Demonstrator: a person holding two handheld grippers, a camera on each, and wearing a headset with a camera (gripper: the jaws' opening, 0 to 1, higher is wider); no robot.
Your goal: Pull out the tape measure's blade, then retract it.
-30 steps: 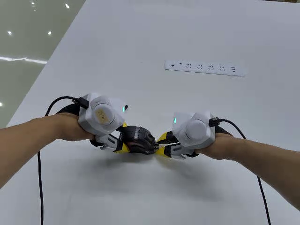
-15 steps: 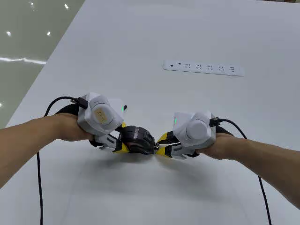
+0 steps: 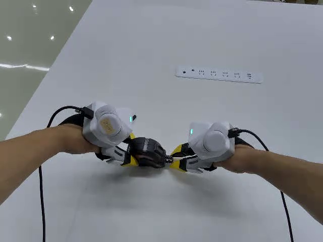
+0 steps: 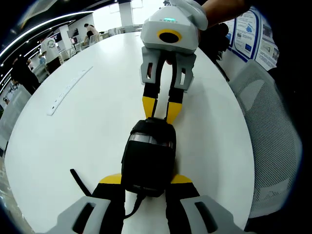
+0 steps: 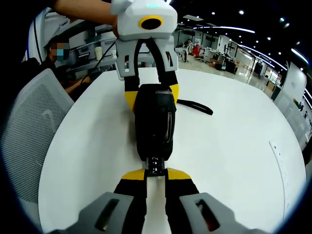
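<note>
White table (image 3: 202, 30), left tool (image 3: 132, 149) clamping tape measure (image 3: 147, 151), facing right tool (image 3: 174, 157) pinching blade (image 5: 154, 165)

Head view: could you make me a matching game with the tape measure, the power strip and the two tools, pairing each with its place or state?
Things:
1. tape measure
2. power strip
3. left tool
4. right tool

Places or states:
A. shut on the blade's tip
B. flat on the table, beyond both tools
C. shut on the tape measure's body
D. held between both tools

Pairs: 1-D, 2-B, 3-C, 4-A.
</note>
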